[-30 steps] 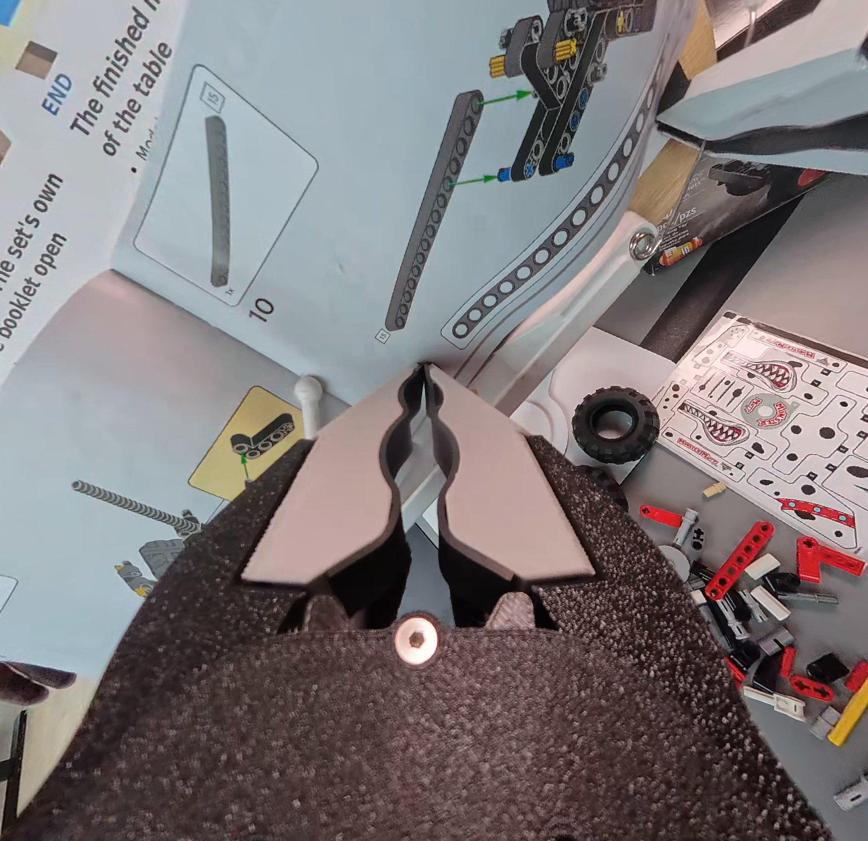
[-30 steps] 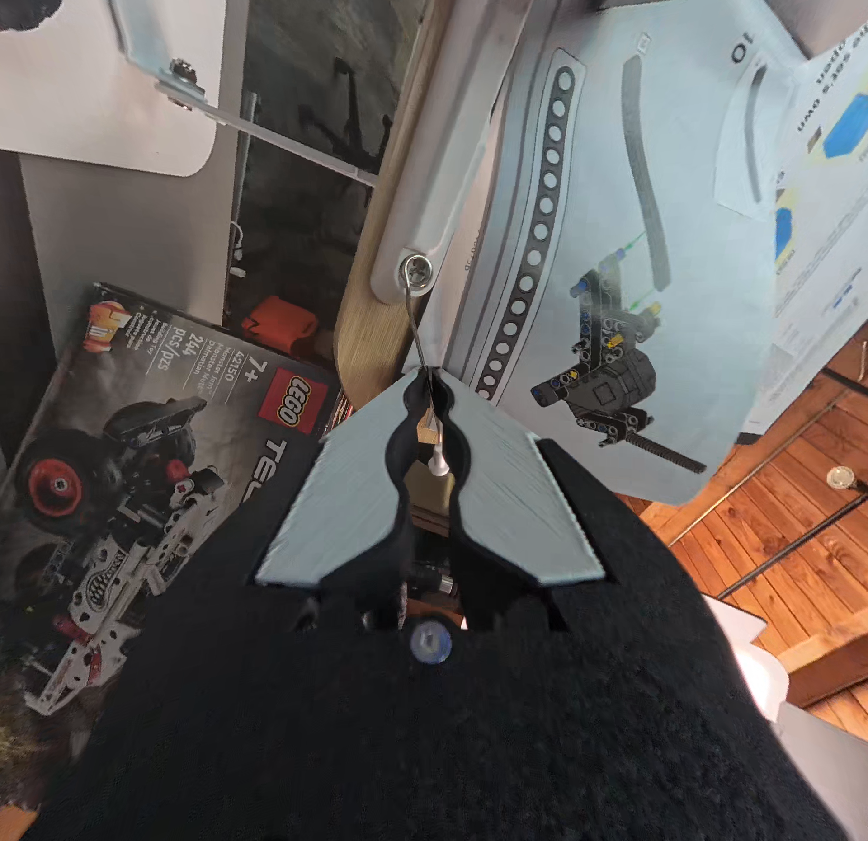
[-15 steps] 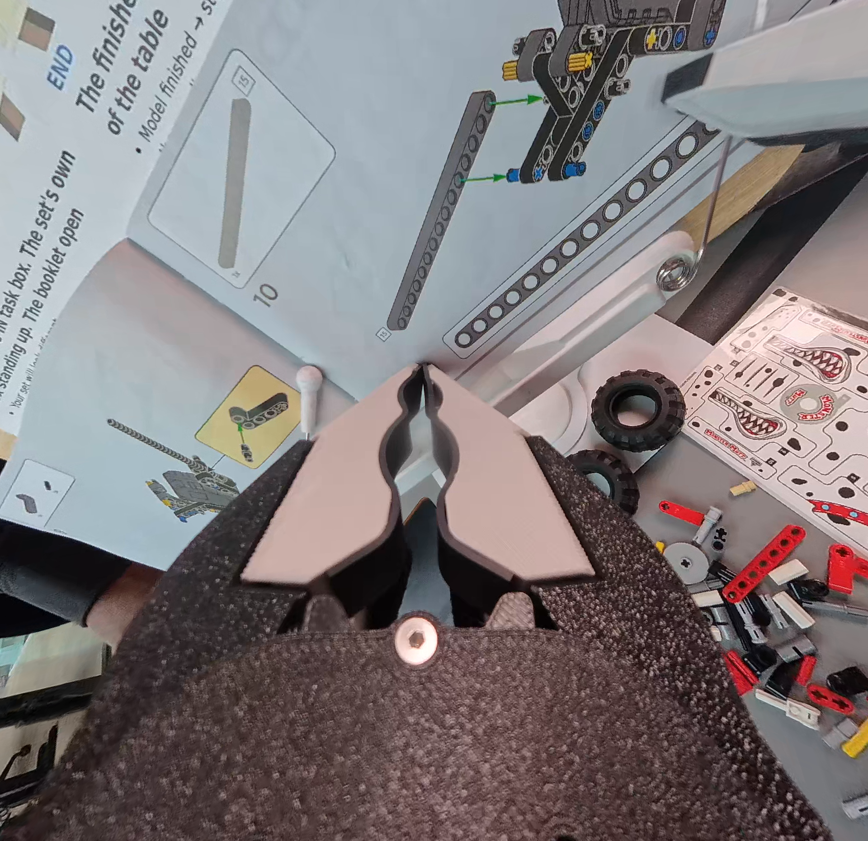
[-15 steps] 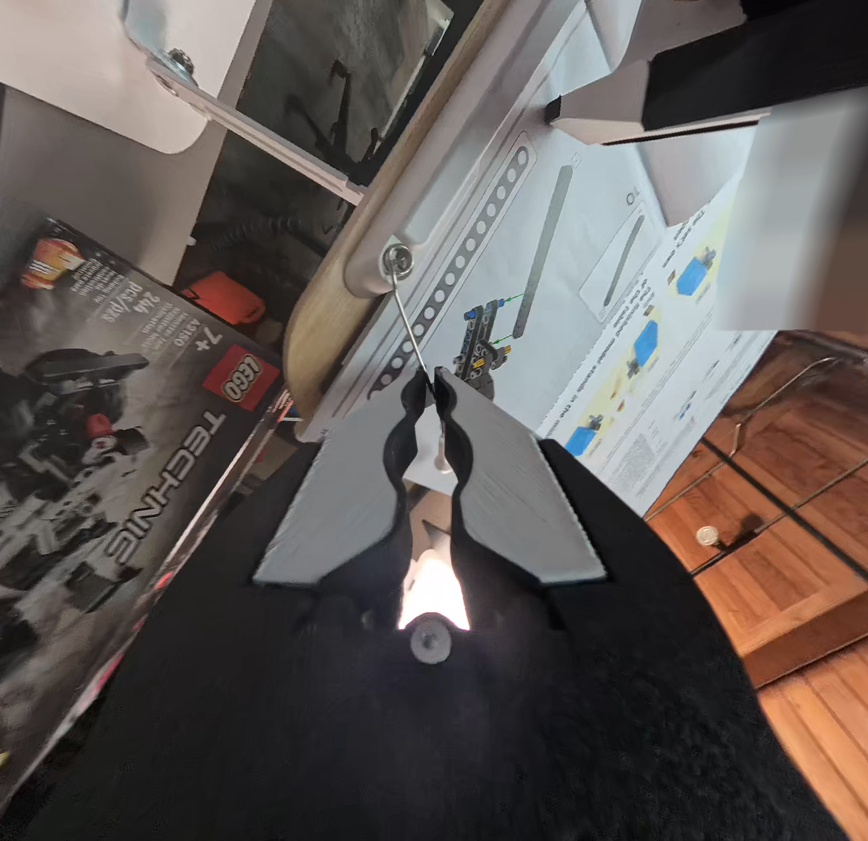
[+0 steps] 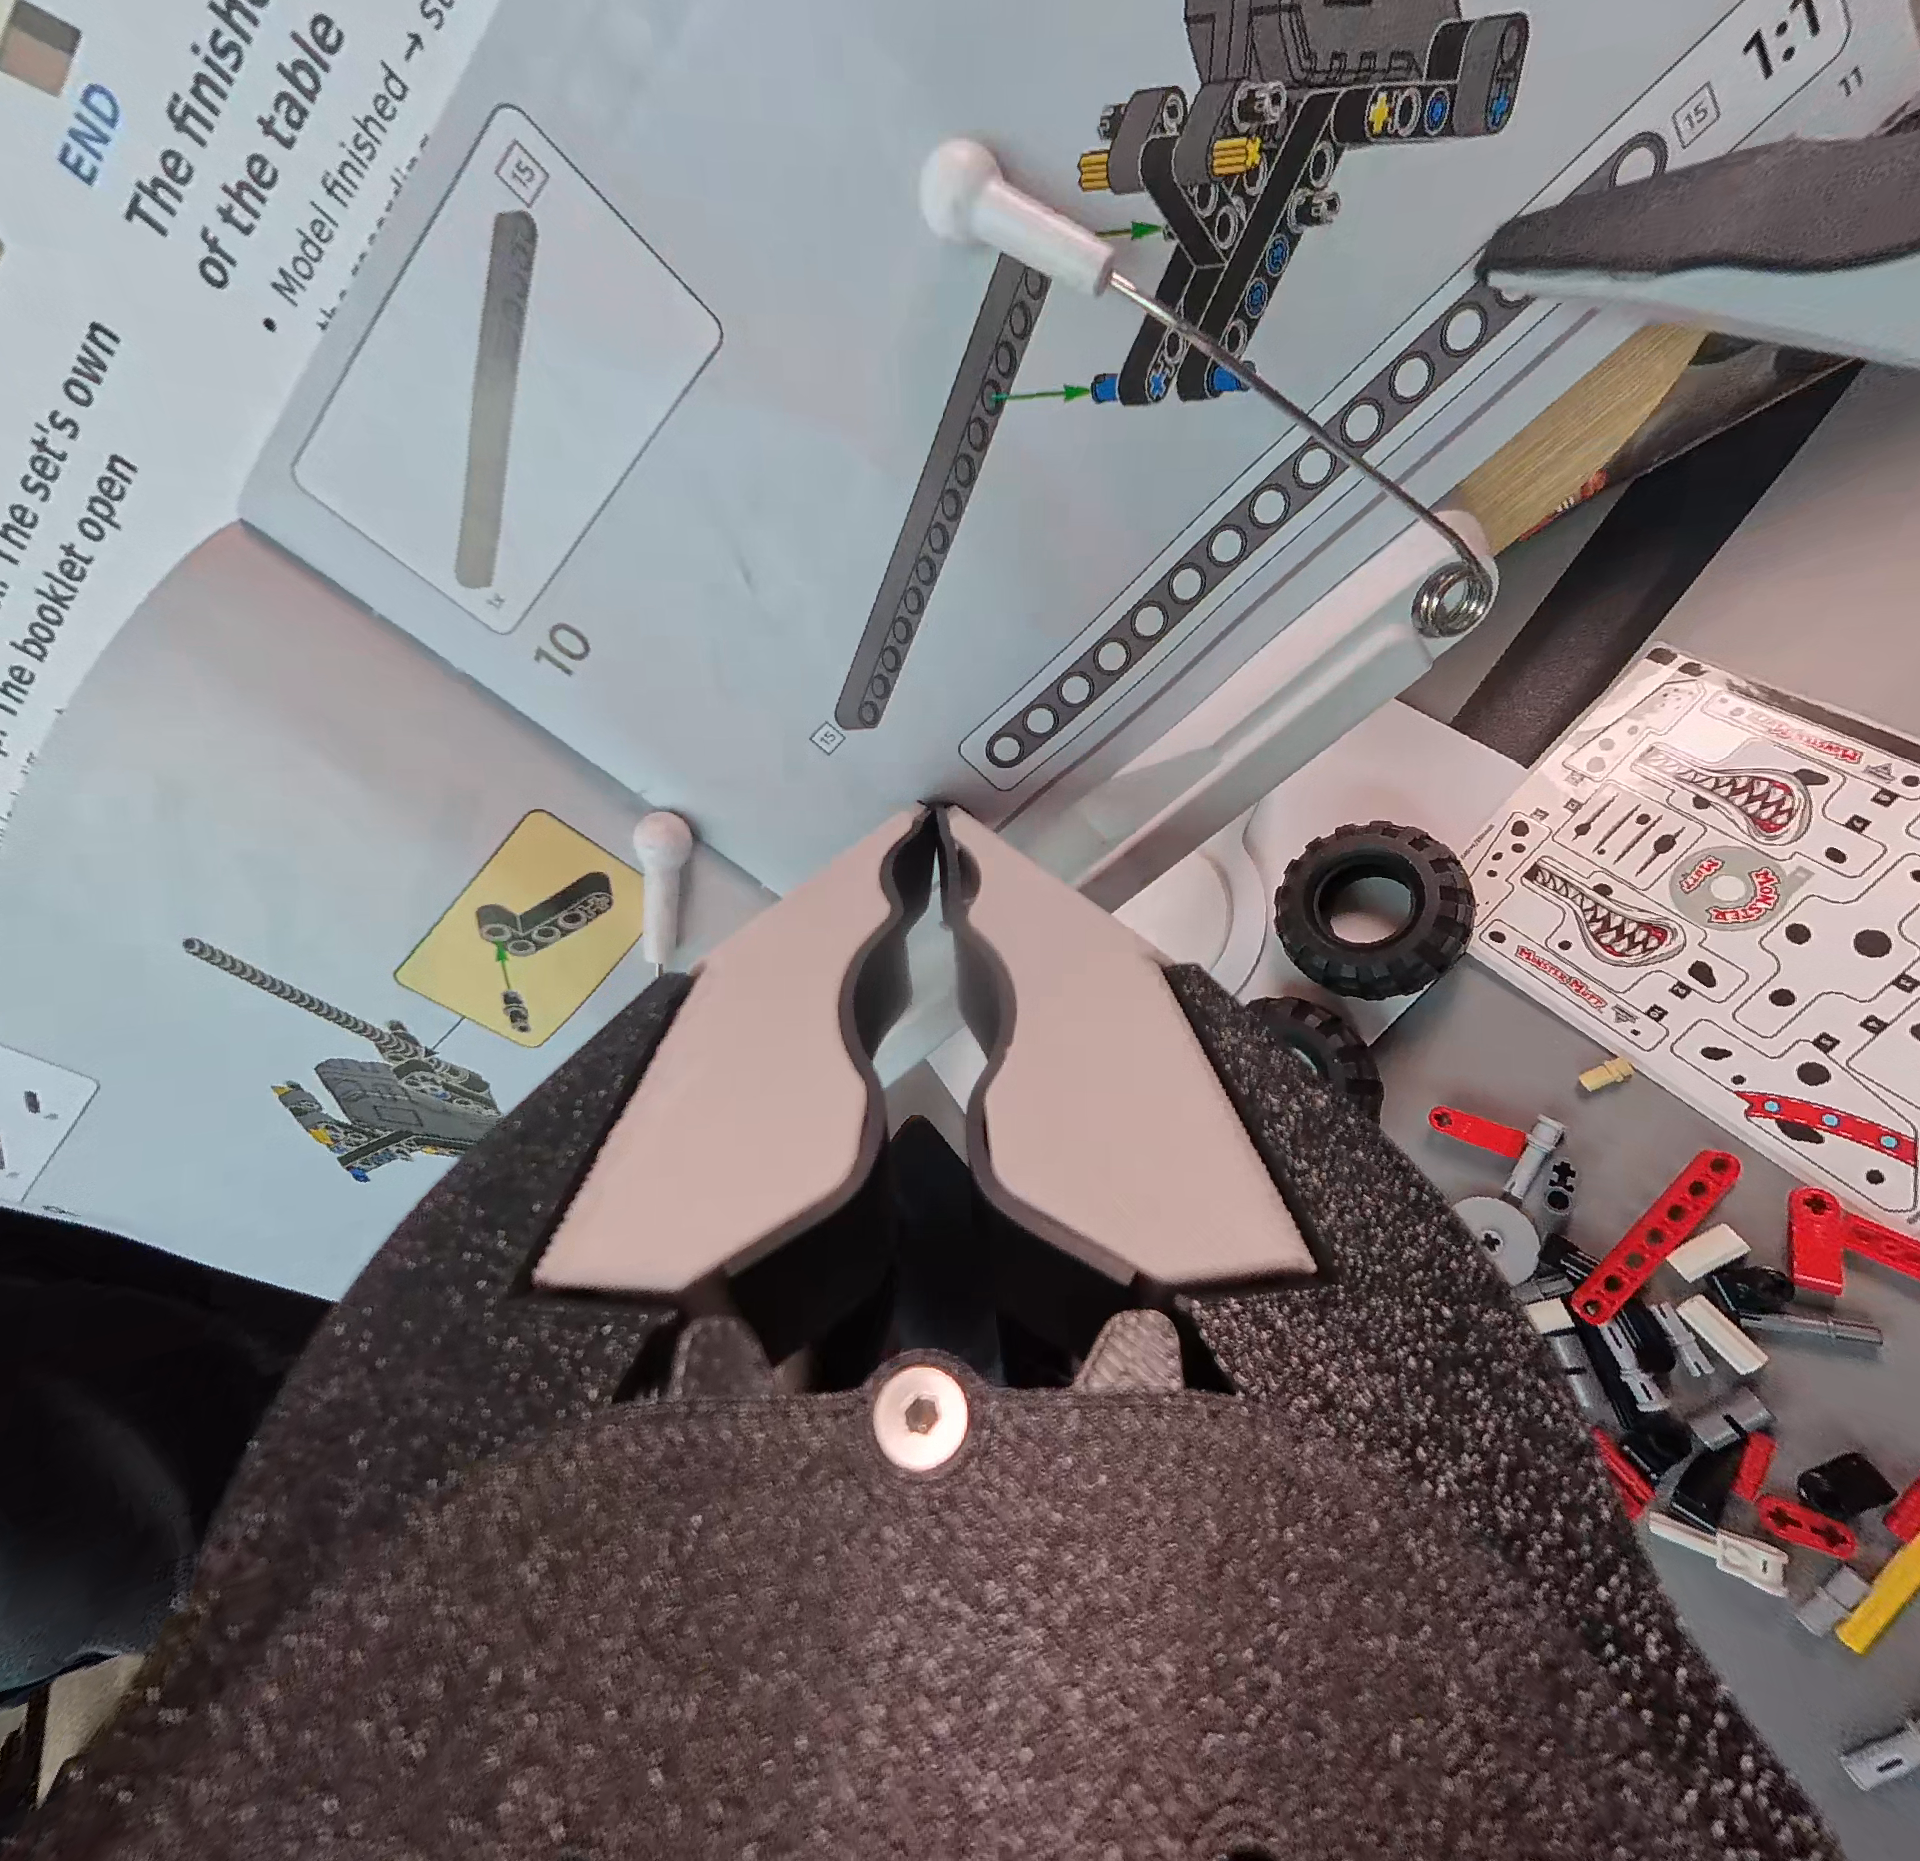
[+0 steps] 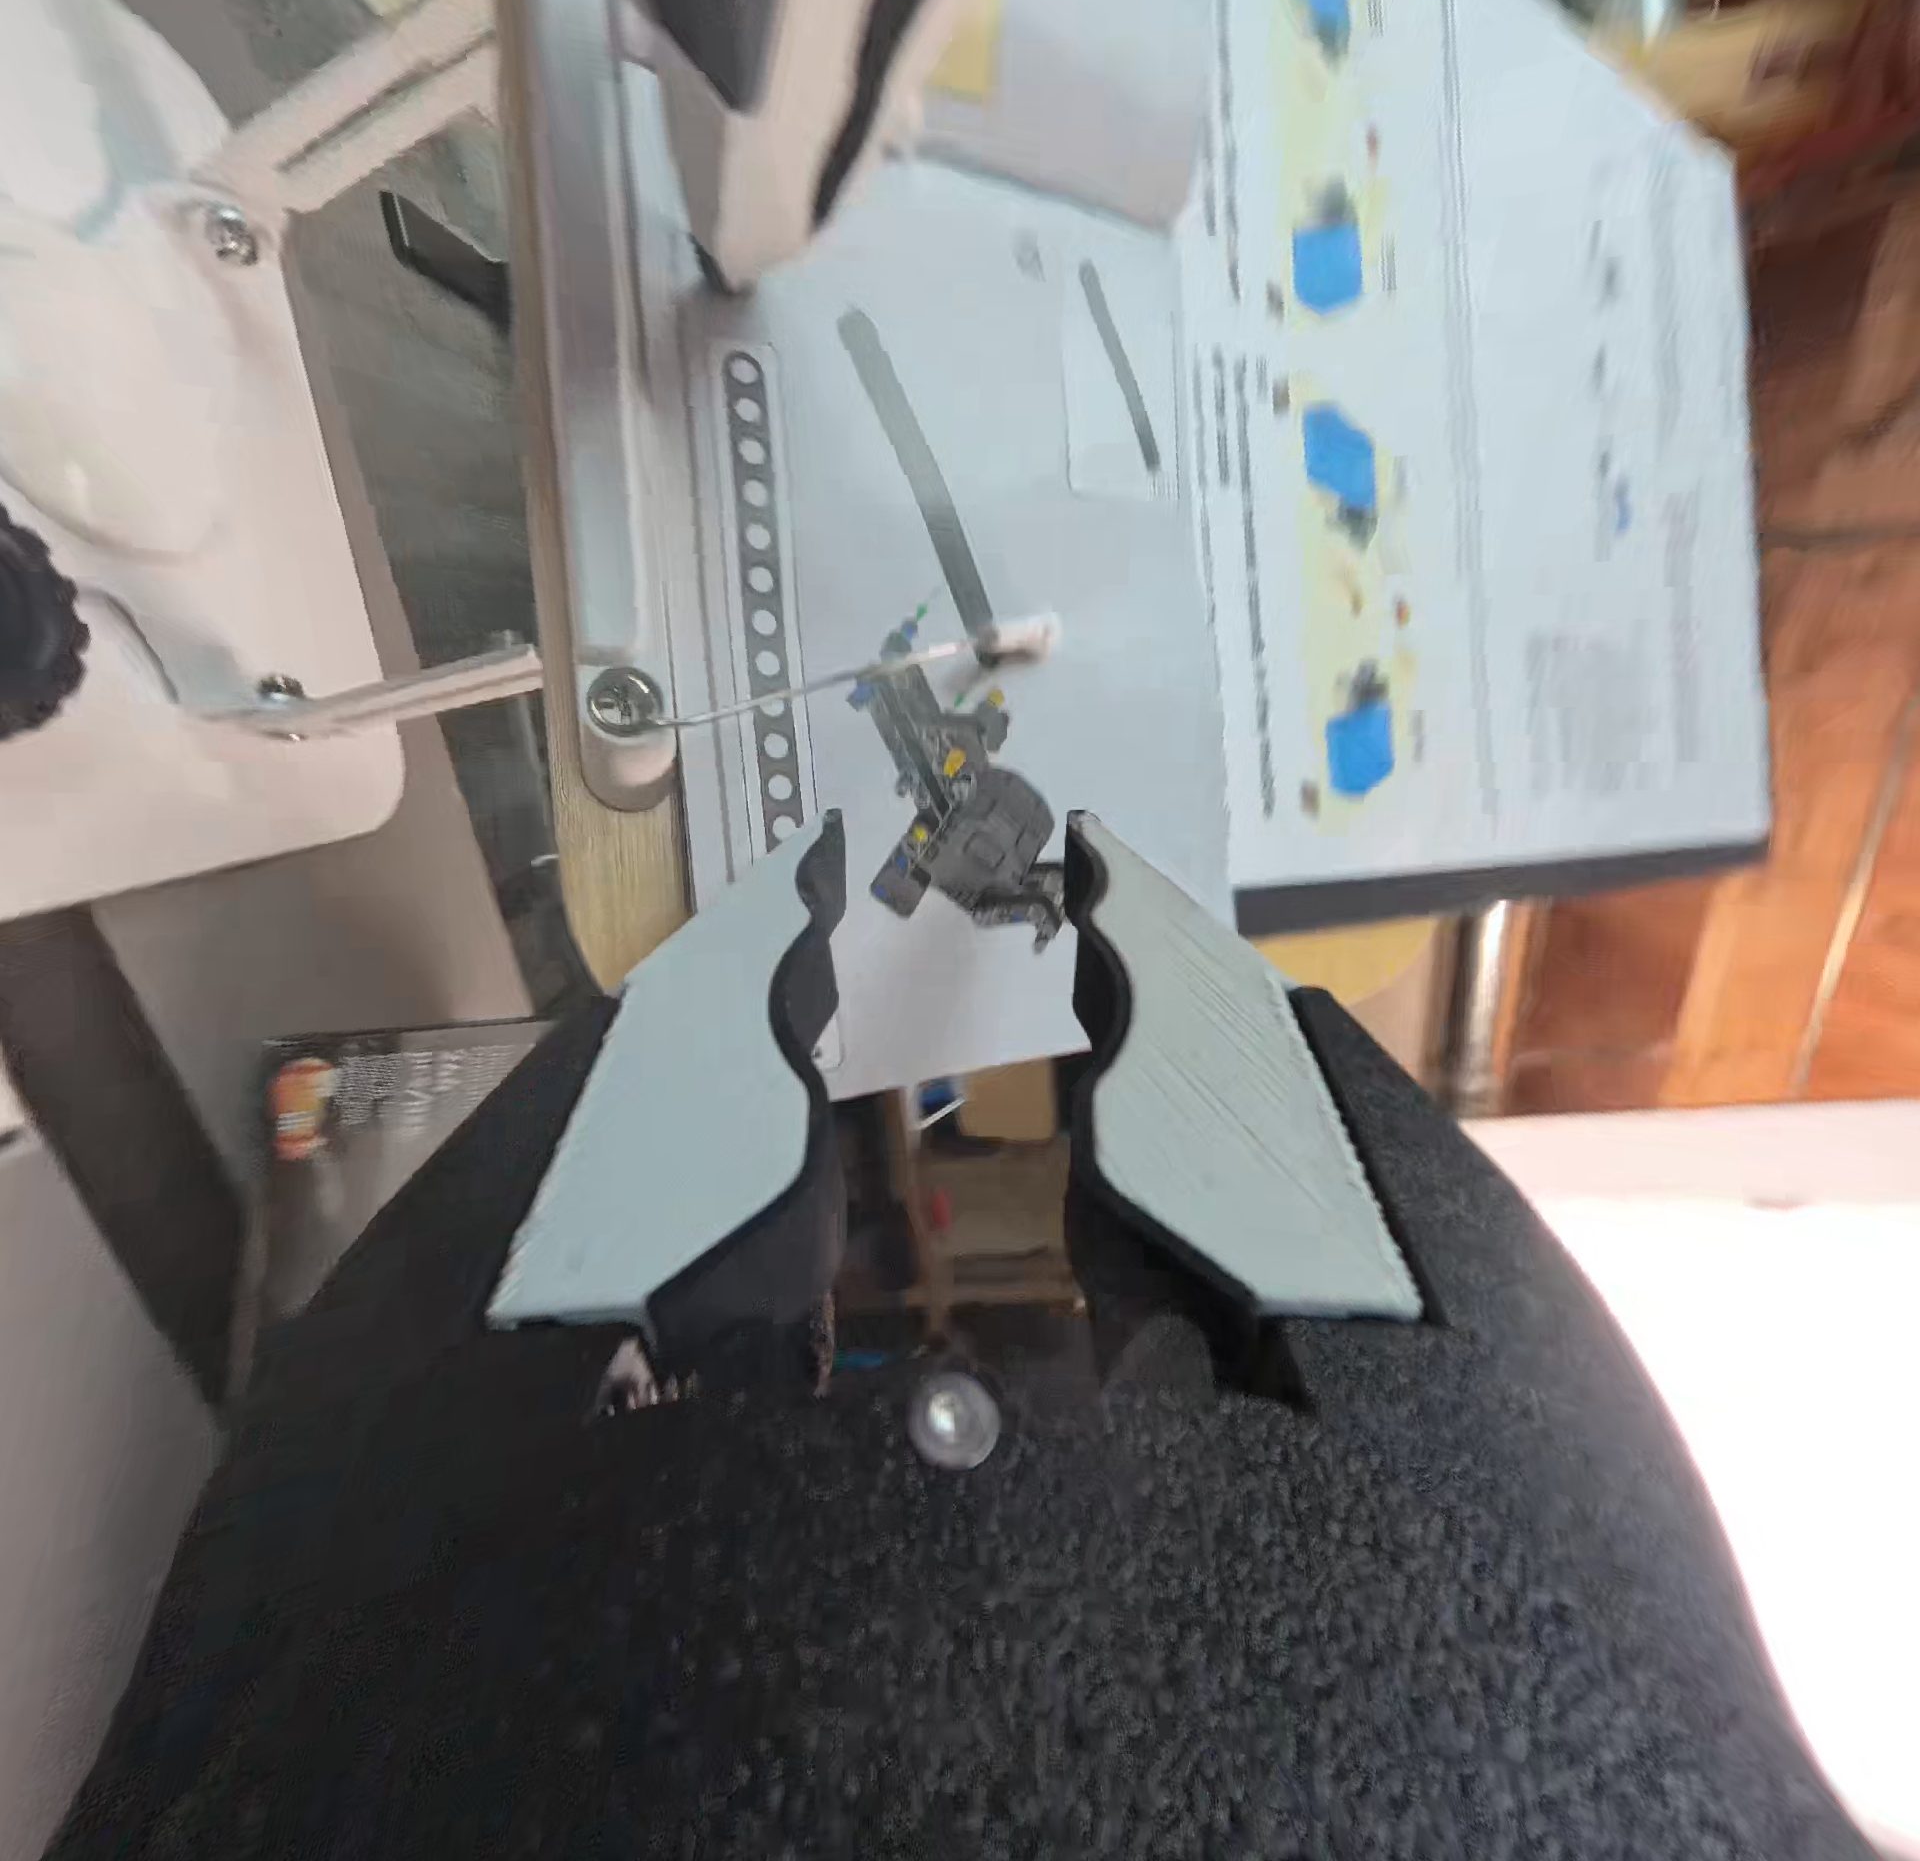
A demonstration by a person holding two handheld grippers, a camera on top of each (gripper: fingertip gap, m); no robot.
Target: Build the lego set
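Note:
The open instruction booklet (image 5: 727, 377) stands on a book stand. My left gripper (image 5: 935, 814) is shut, its tips pinching the bottom edge of the booklet page. The stand's right wire page holder (image 5: 1288, 398) lies across the page, its white tip (image 5: 987, 201) on the drawing. In the blurred right wrist view my right gripper (image 6: 951, 845) is open and empty, a little back from the page, and the wire holder (image 6: 831, 684) rests on the booklet (image 6: 1039, 461). The right gripper's finger (image 5: 1683, 263) shows at the top right of the left wrist view.
A second white-tipped holder (image 5: 662, 876) stands left of my left gripper. Loose Lego pieces (image 5: 1683, 1333), two black tyres (image 5: 1371, 912) and a sticker sheet (image 5: 1714, 876) lie on the grey table at right. The Lego box (image 6: 395, 1084) lies below the stand.
My right gripper has opened and let go of the wire page holder, which has swung down onto the page. The right gripper has pulled back. My left gripper stays shut on the page edge.

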